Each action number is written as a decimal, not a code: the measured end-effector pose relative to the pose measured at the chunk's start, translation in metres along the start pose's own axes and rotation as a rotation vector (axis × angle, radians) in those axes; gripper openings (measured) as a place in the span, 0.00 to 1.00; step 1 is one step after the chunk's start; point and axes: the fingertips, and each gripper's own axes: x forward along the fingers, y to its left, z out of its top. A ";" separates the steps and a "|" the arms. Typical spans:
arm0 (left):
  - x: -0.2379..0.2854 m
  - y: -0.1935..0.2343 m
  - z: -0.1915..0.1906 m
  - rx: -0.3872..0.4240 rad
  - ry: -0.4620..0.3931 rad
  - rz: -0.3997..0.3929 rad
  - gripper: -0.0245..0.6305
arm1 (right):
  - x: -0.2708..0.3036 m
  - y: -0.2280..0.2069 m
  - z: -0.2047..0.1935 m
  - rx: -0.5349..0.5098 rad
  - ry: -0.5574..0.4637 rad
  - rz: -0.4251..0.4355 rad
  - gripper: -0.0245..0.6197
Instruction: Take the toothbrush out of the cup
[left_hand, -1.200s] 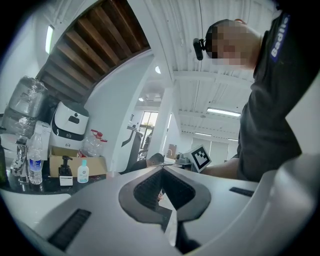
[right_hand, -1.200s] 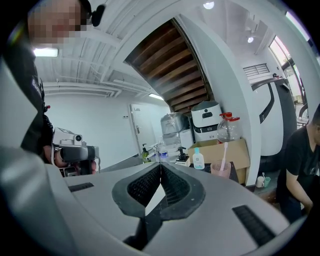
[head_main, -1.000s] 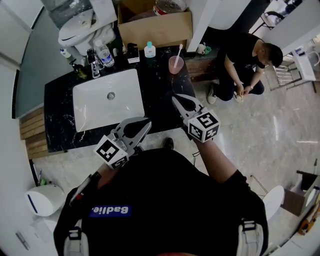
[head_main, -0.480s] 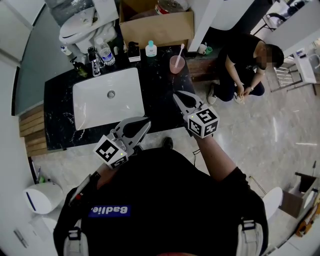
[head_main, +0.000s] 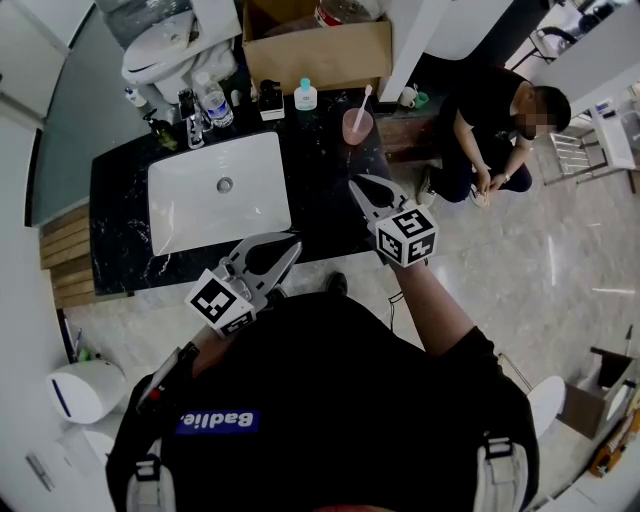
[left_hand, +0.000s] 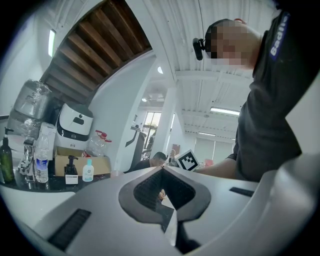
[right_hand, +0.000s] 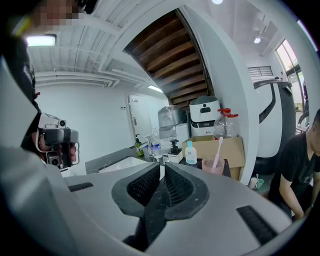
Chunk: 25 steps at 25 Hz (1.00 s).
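Noted pale pink toothbrush (head_main: 361, 99) standing in translucent pink cup (head_main: 357, 126), back right of black marble counter (head_main: 316, 165). Left gripper (head_main: 293, 241), right gripper (head_main: 353, 183): jaws closed, empty, well apart from cup.

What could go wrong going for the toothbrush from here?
1. The right gripper has its jaws together. If they don't open before arrival, they would likely shove the toothbrush instead of gripping it.
2. The pink cup stands near the right edge of the counter. A slanted pull on the brush could tip the cup or drag it off.
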 end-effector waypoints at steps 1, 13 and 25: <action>-0.001 -0.001 0.001 -0.002 -0.003 0.003 0.05 | 0.000 -0.001 0.000 -0.005 0.003 -0.002 0.06; -0.009 -0.007 0.004 -0.002 -0.018 0.025 0.05 | 0.012 -0.031 -0.010 -0.038 0.059 -0.050 0.10; -0.019 -0.012 -0.002 0.003 -0.012 0.048 0.05 | 0.034 -0.069 -0.009 -0.045 0.093 -0.092 0.16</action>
